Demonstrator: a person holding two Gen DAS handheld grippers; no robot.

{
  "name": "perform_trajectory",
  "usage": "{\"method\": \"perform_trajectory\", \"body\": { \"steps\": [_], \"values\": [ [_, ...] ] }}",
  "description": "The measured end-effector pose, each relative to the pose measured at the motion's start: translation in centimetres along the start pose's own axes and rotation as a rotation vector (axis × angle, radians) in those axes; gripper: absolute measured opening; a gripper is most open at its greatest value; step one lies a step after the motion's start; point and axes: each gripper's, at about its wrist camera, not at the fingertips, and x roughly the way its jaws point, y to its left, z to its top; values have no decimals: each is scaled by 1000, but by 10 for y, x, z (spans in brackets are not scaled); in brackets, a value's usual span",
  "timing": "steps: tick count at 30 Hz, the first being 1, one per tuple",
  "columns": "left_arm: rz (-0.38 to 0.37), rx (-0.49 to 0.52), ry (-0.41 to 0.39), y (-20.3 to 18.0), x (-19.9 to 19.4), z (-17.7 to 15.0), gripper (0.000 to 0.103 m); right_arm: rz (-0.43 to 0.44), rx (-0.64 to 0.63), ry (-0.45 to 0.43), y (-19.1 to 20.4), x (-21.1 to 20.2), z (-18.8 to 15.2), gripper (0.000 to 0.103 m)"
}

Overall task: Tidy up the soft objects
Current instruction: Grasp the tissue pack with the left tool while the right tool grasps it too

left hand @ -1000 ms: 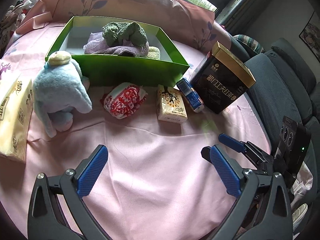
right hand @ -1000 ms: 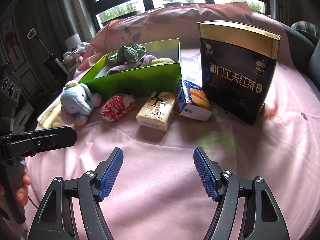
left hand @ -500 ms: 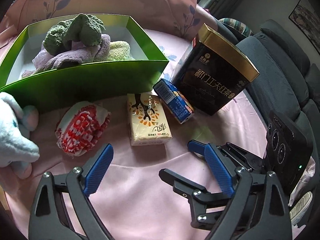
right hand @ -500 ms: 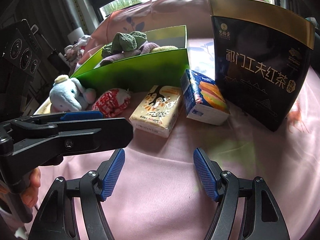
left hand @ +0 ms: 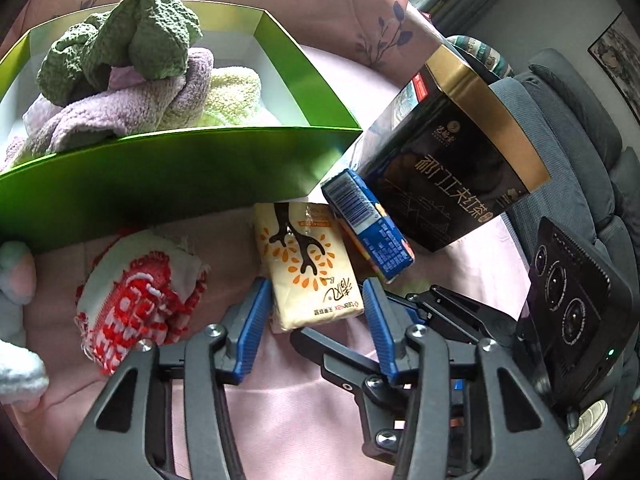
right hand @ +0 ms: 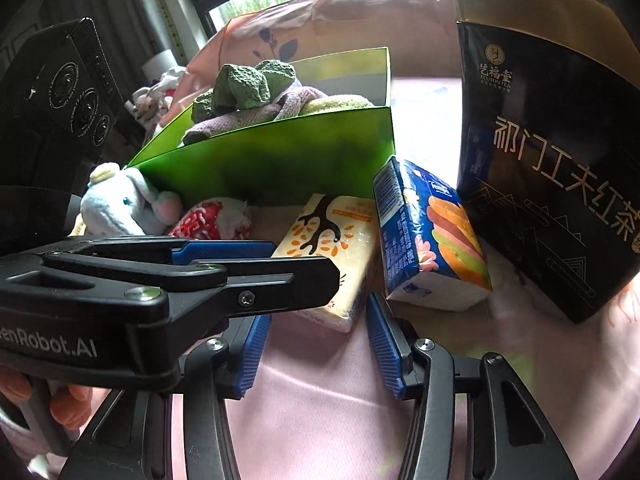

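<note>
while both sets of jaws are closing, the tissue pack (left hand: 308, 268) beside the green box (left hand: 168, 176) is straddled, not yet pinched, by the left gripper (left hand: 316, 316); nothing is held by the right gripper (right hand: 316, 344).

Both wrist views close, angled down, sharing tissue pack (left hand: 308, 268), green box (right hand: 280, 160)

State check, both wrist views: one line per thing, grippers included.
left gripper: jaws closing around the yellow tissue pack, pads at its sides
right gripper: jaws closing, nothing between them
yellow tissue pack: flat on the pink cloth
blue tissue pack: on edge, tilted
green box: open, cloths piled inside
black tea box: upright
red-and-white cloth: crumpled
plush elephant: beside the box
</note>
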Motion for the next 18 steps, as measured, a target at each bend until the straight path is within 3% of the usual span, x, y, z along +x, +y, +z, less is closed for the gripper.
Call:
{"method": "perform_trajectory", "body": {
  "steps": [4,7,18],
  "values": [
    [10,2,-2,3,-3,-3,37,0,-4,-4,0,-1,0,43],
    [27,15,-7,2,-8,-7,36,12,-8,-7,3,-5,-3,37],
    [31,37,-36,-12,-49,-42,37,20,-71,-21,39,-37,-23,37]
  ]
}}
